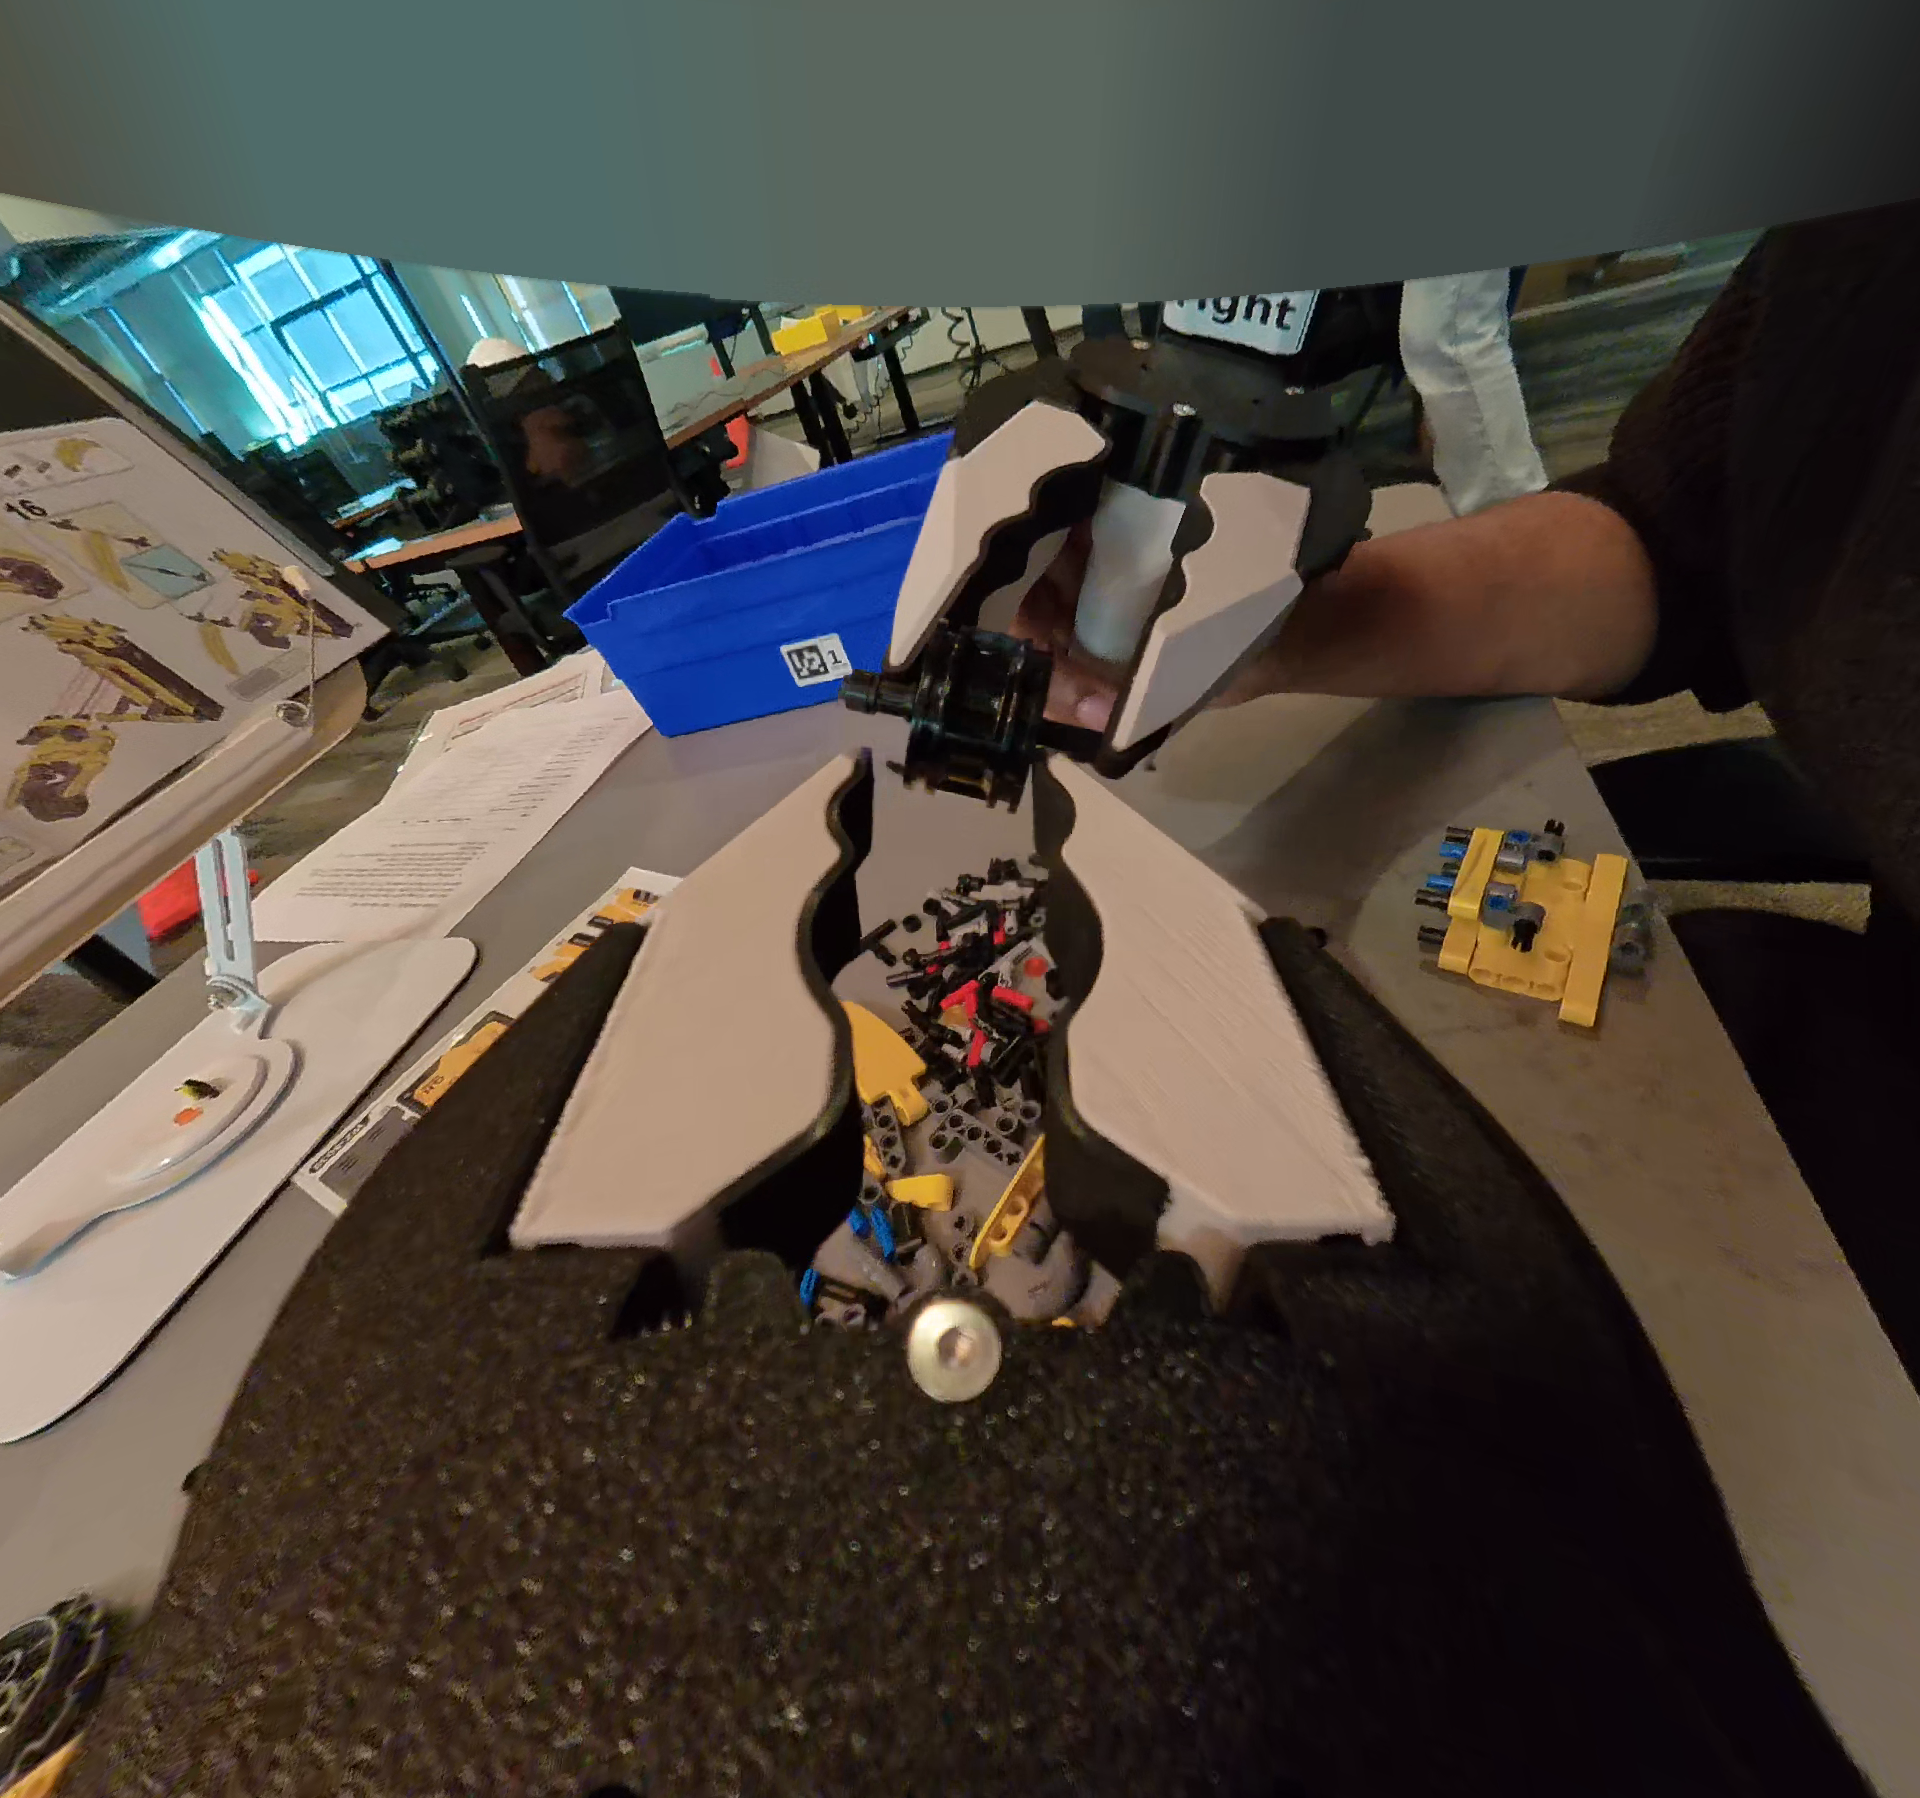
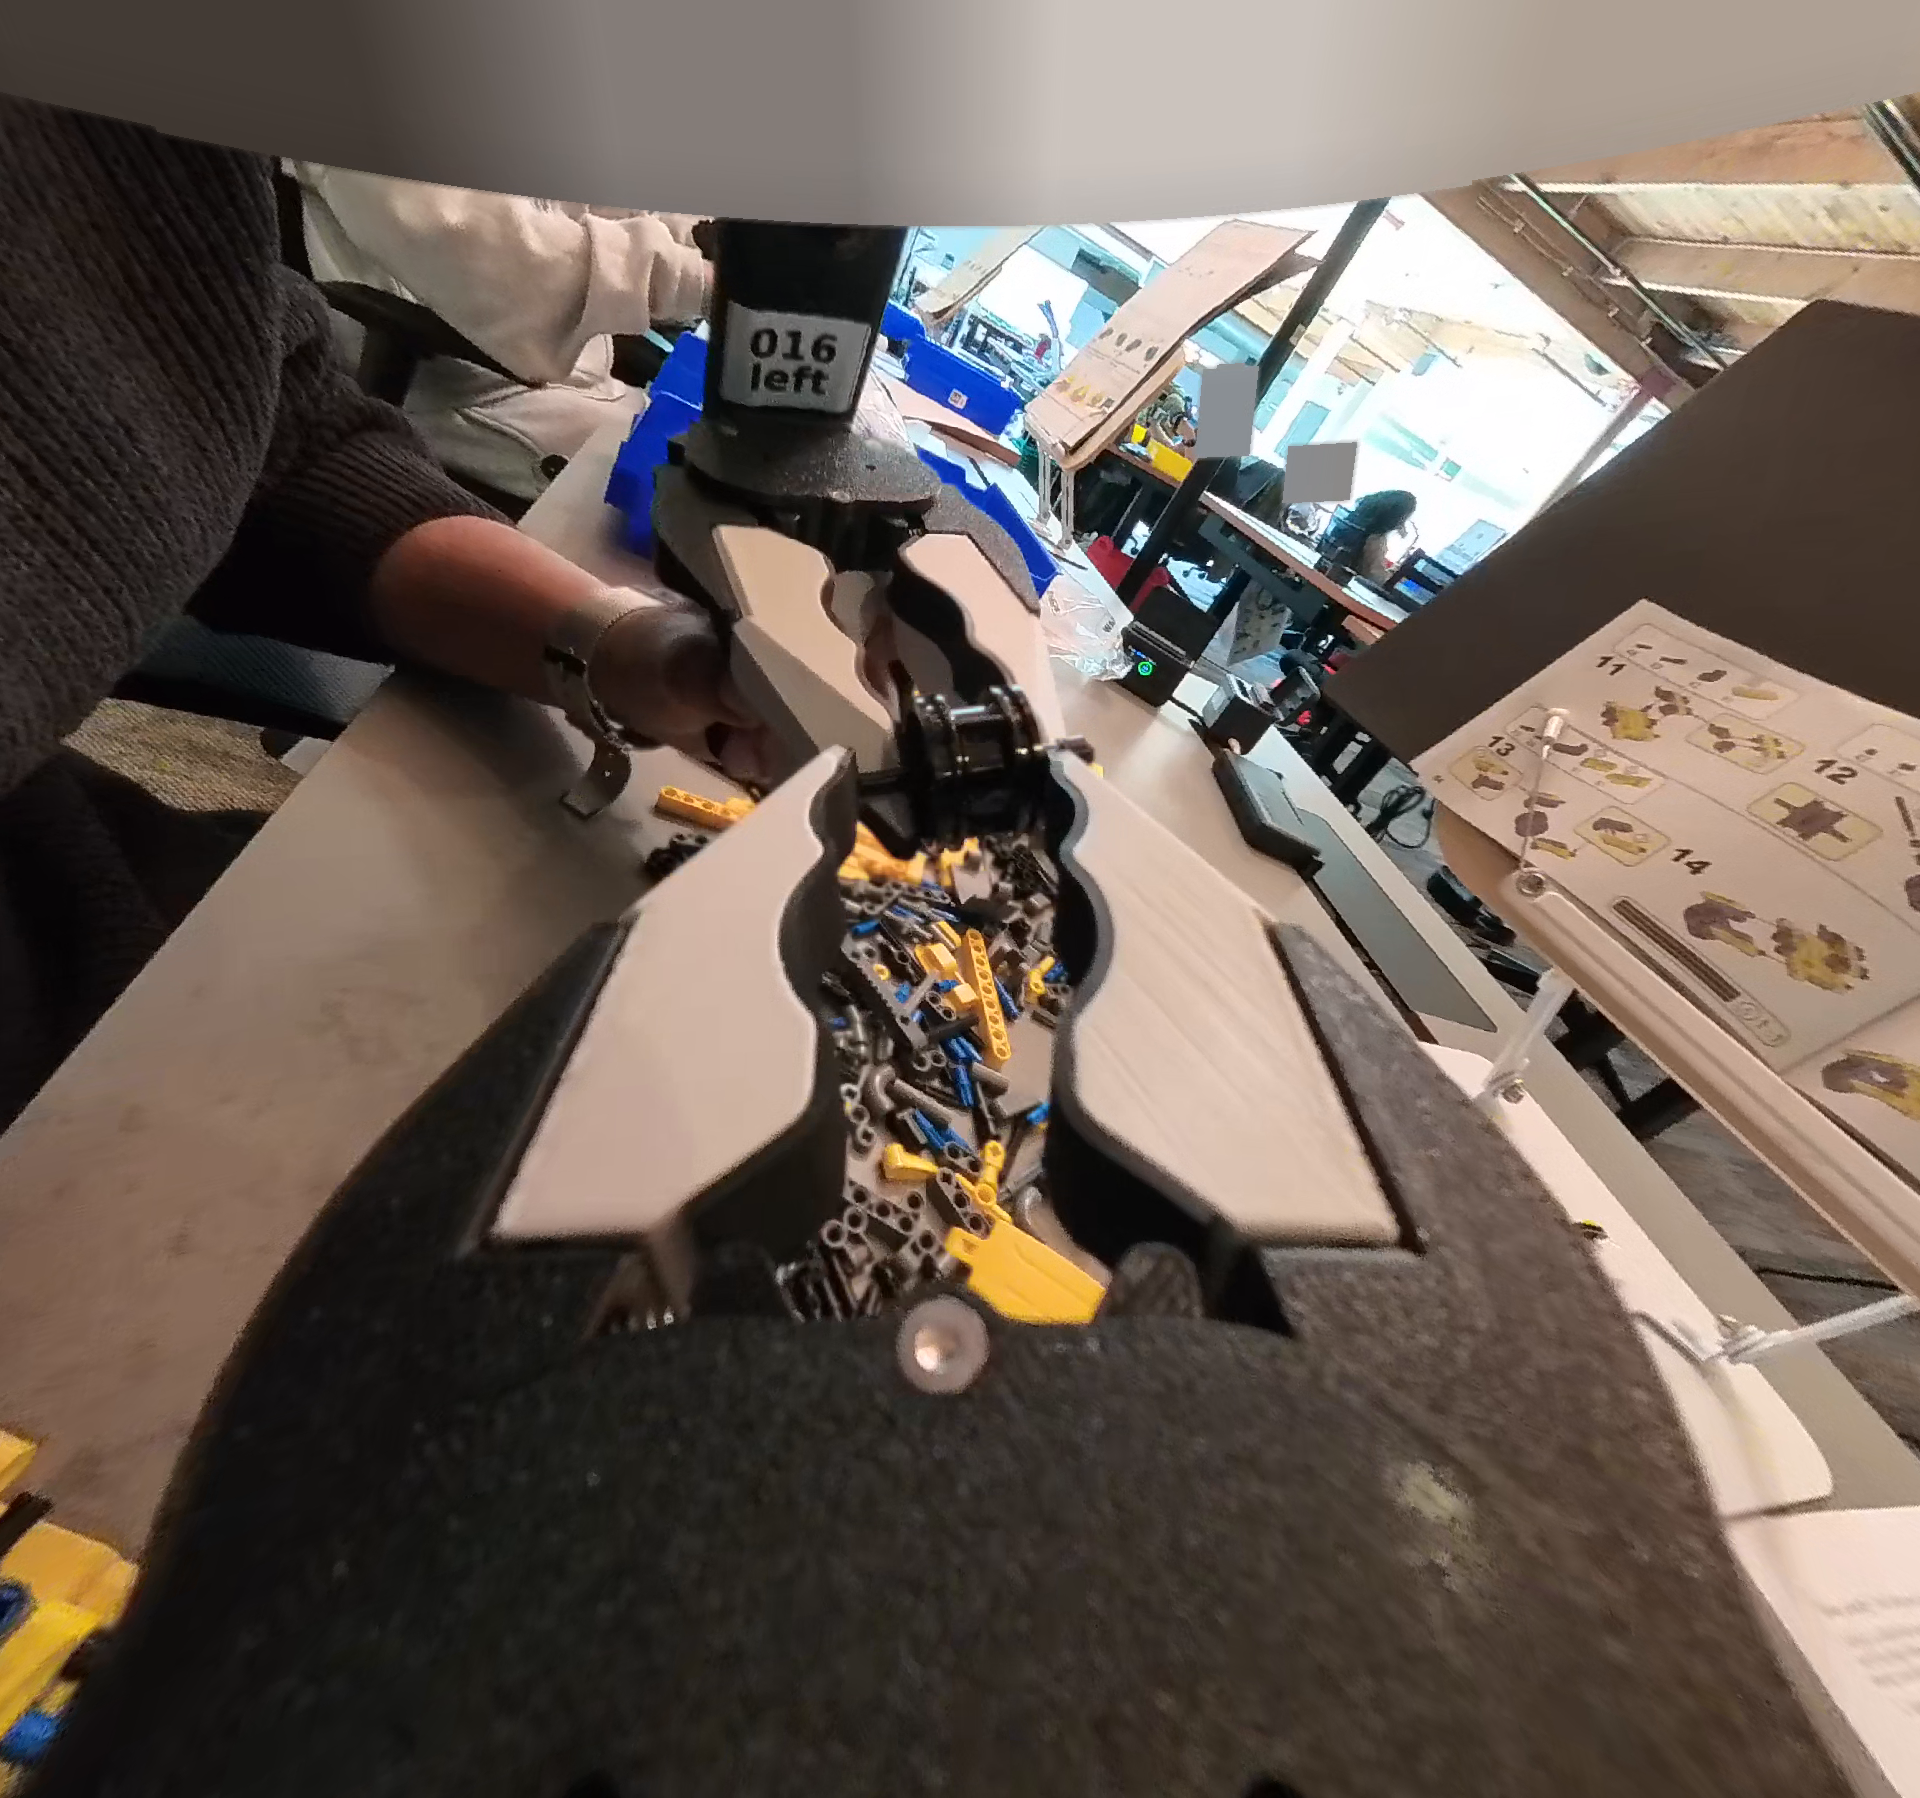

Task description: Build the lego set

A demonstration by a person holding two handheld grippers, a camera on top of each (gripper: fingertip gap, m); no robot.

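Note:
A black wheel hub on a black axle (image 1: 966, 709) hangs in the air between both grippers. My left gripper (image 1: 951, 772) reaches it from below, and its fingertips flank the hub's lower part. My right gripper (image 1: 1013, 699) comes from the far side with its fingertips on either side of the hub. The hub (image 2: 966, 735) also shows in the right wrist view, between my right gripper's (image 2: 956, 766) tips and the left gripper's (image 2: 935, 730) tips. Both grippers look narrowly closed on it. A pile of small black, red, yellow and grey building pieces (image 1: 977, 1000) lies on the grey table (image 1: 1558, 1229) below.
A blue bin (image 1: 748, 585) stands behind. An instruction booklet (image 1: 114, 626) sits on a white stand (image 1: 229, 938) at the left, with papers (image 1: 468, 813) beside it. A yellow subassembly (image 1: 1527, 917) lies at the right. The booklet (image 2: 1683, 813) also shows in the right wrist view. Only a small space, under 4 cm, lies between the two pairs of fingers.

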